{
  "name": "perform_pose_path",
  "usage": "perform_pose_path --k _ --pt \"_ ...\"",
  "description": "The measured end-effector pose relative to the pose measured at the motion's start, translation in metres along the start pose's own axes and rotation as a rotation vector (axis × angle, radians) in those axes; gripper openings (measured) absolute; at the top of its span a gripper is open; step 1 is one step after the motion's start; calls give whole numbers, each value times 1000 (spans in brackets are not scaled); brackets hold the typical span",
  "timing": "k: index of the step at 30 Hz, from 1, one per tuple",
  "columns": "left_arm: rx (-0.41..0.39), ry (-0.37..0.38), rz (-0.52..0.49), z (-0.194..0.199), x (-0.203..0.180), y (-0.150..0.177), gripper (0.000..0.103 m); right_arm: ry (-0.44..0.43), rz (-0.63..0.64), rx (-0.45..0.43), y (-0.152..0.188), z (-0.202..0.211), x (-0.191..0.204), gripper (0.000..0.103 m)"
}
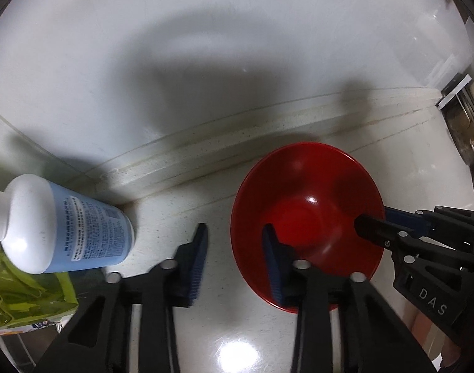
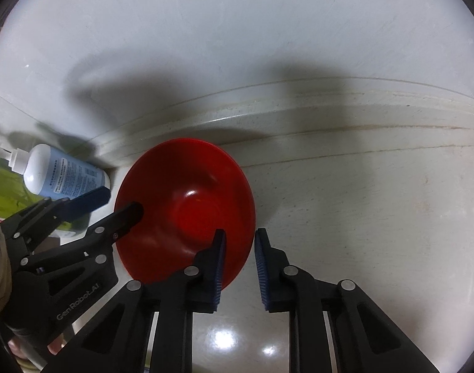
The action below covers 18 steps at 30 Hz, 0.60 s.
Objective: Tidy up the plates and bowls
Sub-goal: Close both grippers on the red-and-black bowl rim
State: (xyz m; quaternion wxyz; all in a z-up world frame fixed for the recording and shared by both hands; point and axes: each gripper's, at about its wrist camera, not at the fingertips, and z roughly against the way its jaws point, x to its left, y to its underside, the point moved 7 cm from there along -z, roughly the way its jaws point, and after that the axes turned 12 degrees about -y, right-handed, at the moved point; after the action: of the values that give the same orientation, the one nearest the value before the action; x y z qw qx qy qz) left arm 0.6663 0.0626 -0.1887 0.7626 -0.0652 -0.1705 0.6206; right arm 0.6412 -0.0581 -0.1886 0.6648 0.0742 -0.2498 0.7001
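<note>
A red bowl (image 1: pixel 308 199) stands upright on the pale counter near the back wall; it also shows in the right wrist view (image 2: pixel 187 199). My left gripper (image 1: pixel 235 248) is open, straddling the bowl's left rim: one finger inside the bowl, the other outside on the counter. My right gripper (image 2: pixel 239 255) is open, straddling the bowl's right rim with a narrower gap, its left finger inside the bowl. Neither pair of pads visibly presses the rim. Each gripper shows in the other's view: the right (image 1: pixel 373 220) and the left (image 2: pixel 119 205).
A white and blue bottle (image 1: pixel 66 223) lies on its side left of the bowl, also in the right wrist view (image 2: pixel 63 174). A green packet (image 1: pixel 25 292) lies below it. The counter's raised back ledge (image 1: pixel 237 143) runs behind. Metal kitchenware (image 1: pixel 467 130) is at the far right.
</note>
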Motion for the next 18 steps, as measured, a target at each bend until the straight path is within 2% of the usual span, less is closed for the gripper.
perform_pose_path --k 4,7,18 --pt "19 28 2 -4 -4 0 15 0 -5 3 -1 -3 -1 16" --pt "15 19 11 -4 -1 0 10 13 -12 -1 -1 -5 -3 13" --pt "15 26 55 -2 1 4 10 1 -32 -8 0 -1 -5 12"
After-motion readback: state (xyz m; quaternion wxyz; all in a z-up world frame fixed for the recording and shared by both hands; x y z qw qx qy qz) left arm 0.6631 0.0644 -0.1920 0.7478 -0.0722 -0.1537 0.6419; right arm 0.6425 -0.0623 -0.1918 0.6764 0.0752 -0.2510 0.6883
